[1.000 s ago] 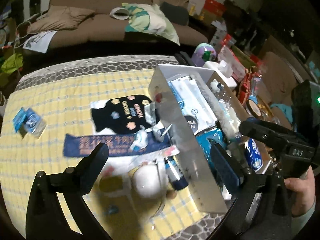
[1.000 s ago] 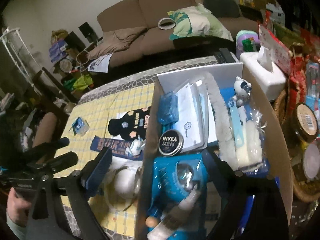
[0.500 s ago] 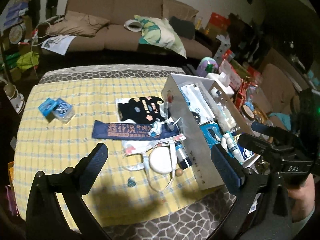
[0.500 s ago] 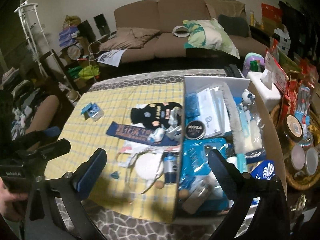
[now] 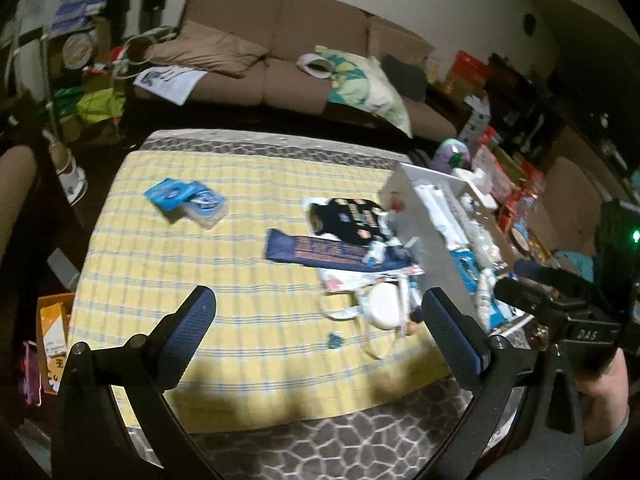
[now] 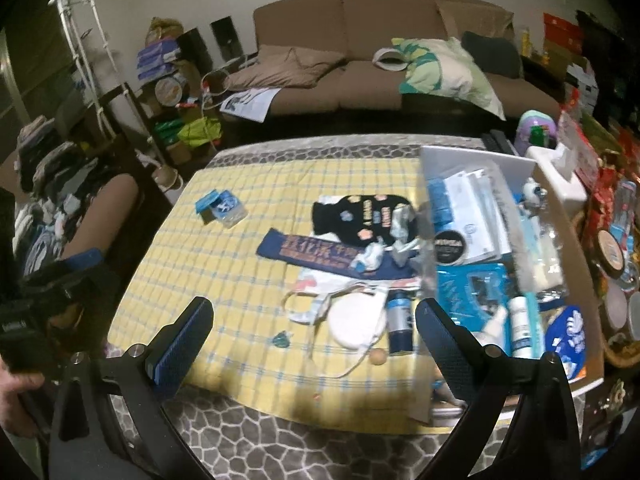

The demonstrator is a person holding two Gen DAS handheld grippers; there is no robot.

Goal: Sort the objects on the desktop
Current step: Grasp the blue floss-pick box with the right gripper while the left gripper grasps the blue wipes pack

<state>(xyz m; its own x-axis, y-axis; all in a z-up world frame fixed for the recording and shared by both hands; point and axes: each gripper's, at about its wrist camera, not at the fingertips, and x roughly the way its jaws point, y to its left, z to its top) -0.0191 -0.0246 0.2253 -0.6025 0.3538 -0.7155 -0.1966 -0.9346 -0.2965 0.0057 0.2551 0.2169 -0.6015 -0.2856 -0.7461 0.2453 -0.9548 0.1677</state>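
Left wrist view: left tongs (image 5: pixel 316 312) spread wide, holding nothing, over the yellow checked counter (image 5: pixel 208 264). The long navy printed fabric strip (image 5: pixel 320 252) lies flat, running left-right toward the white cardboard box (image 5: pixel 424 224); everything's blurry.

Right wrist view: right tongs (image 6: pixel 314 322) also open and empty. Strip (image 6: pixel 308 254) partly buried under clutter.

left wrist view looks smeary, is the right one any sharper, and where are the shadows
Left wrist view: motion blur smears the blue banner and box; the left gripper stays crisp. Right wrist view: somewhat sharper, banner lettering almost readable, box contents streaked. Both: fisheye bending and dark shadow across the yellow cloth's near edge.
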